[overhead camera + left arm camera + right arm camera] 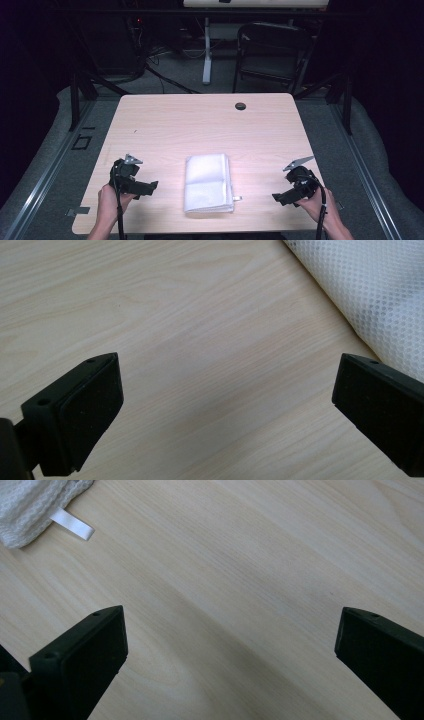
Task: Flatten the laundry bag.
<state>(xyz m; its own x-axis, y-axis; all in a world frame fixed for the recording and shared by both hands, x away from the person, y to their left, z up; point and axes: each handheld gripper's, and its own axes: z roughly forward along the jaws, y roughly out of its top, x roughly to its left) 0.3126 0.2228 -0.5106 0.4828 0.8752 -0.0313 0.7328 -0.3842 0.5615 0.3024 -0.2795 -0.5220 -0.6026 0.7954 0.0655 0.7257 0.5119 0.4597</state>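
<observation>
Cloth waiting between two gaping grippers

Left gripper [150, 187] sits in my left hand near the desk's [200, 120] front edge, jaws wide apart with nothing between them, aimed inward at the folded white mesh cloth [209, 183]. That cloth lies flat in the middle of the desk's near half, between my hands and apart from both. Its long axis runs away from me toward the far edge, with a small white tag [237, 198] poking out at its near right corner. My right gripper [278, 196] mirrors the left, jaws spread, empty. I judge this the approach step; next I must bring both grippers in to pinch an edge.
</observation>
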